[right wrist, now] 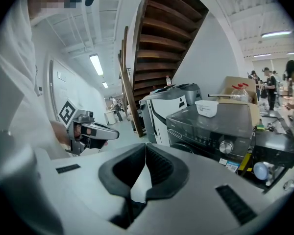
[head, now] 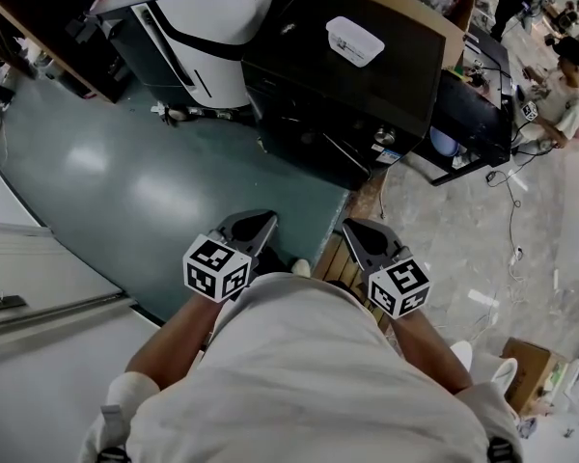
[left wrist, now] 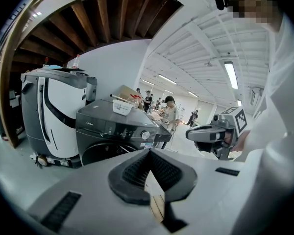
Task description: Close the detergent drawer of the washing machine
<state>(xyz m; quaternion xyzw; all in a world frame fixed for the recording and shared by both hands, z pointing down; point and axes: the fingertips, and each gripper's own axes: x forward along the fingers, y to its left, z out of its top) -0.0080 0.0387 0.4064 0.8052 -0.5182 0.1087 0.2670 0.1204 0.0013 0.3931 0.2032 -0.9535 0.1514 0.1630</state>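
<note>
Your left gripper [head: 254, 222] and right gripper [head: 359, 228]: jaws together, nothing between them. Both well apart from the dark grey front-loading washing machine [head: 347, 75].

glossy dark washing machine [head: 309, 75] casing

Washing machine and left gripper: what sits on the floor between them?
Nothing; the head view shows only bare green floor between the left gripper and the washing machine.
</note>
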